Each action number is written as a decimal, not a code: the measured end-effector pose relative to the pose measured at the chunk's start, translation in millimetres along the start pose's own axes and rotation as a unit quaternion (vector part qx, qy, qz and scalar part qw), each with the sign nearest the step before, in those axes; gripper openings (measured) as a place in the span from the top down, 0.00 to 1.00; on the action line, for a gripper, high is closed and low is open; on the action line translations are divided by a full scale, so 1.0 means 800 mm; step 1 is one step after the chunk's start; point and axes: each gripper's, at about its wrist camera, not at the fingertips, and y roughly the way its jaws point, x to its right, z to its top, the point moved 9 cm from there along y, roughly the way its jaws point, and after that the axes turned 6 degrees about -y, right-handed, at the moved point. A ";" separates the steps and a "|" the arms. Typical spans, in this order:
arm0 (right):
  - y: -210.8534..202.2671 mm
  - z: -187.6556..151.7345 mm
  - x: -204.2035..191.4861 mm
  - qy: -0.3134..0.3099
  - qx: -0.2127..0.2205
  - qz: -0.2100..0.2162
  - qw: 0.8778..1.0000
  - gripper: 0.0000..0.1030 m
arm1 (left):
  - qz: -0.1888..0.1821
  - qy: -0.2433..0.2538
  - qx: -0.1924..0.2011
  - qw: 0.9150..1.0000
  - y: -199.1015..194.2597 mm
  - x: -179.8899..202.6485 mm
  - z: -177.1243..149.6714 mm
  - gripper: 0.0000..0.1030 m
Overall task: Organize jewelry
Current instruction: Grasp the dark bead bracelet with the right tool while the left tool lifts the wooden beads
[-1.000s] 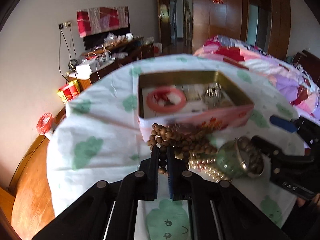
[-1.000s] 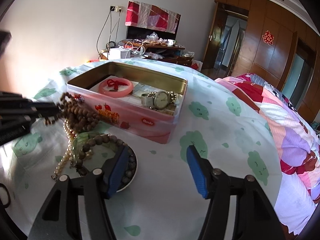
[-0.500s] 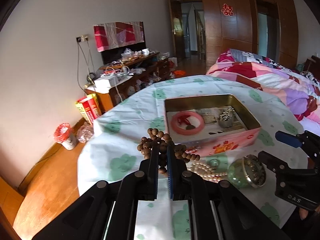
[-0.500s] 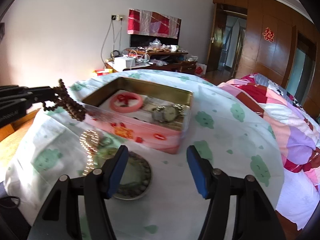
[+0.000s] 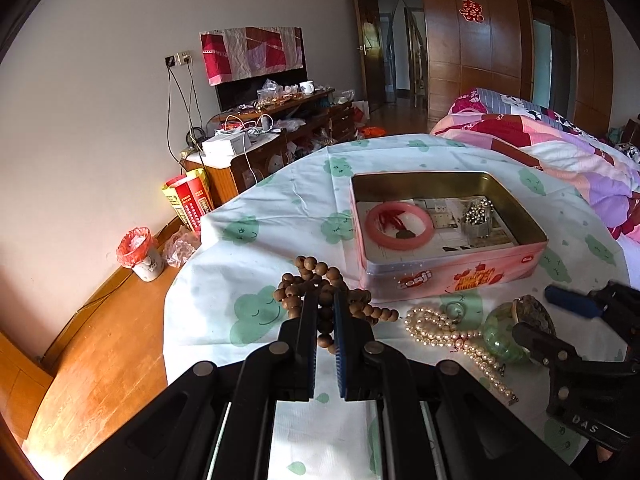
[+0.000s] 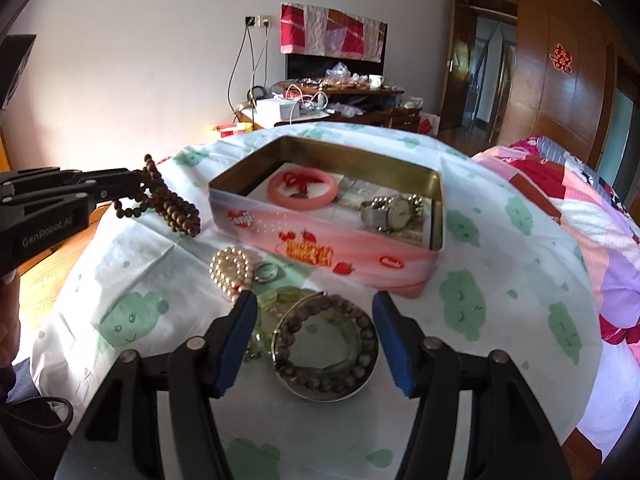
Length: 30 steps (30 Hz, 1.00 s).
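while left gripper (image 5: 325, 300) stays clamped on brown wooden bead strand (image 6: 172, 208), beads hang clear above tablecloth (image 5: 256, 208), left of pink tin (image 6: 320, 240). tin open; pink bangle (image 6: 302, 188) + watch (image 6: 394, 210) inside. right gripper (image 6: 314, 328) jaws just narrowed, half-open, nothing pinched; round dish w/ dark bead bracelet (image 6: 326, 350) sits betw. fingers. pearl strand (image 6: 232, 270), ring, green glass piece crowd cloth in front of tin.

Brown bead strand (image 6: 168, 204) dangles beside open pink tin (image 6: 320, 240) holding bangle (image 6: 302, 189), watch (image 6: 394, 210).
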 end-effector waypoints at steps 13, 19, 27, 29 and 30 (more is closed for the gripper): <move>-0.018 0.003 -0.014 -0.014 0.012 0.021 1.000 0.90 | -0.004 -0.005 0.005 1.000 -0.004 -0.002 0.005 0.94; -0.035 0.017 -0.005 -0.009 0.034 0.015 0.999 0.90 | -0.005 -0.008 0.016 1.000 -0.013 -0.003 0.012 0.94; -0.053 0.036 0.011 -0.005 0.066 0.000 0.998 0.90 | -0.008 -0.012 0.030 0.999 -0.025 -0.003 0.024 0.94; -0.055 0.039 0.014 -0.010 0.071 -0.009 0.997 0.90 | -0.007 -0.011 0.035 0.999 -0.027 -0.001 0.027 0.94; -0.055 0.041 0.015 -0.011 0.072 -0.011 0.997 0.90 | -0.008 -0.010 0.036 0.999 -0.028 -0.001 0.029 0.94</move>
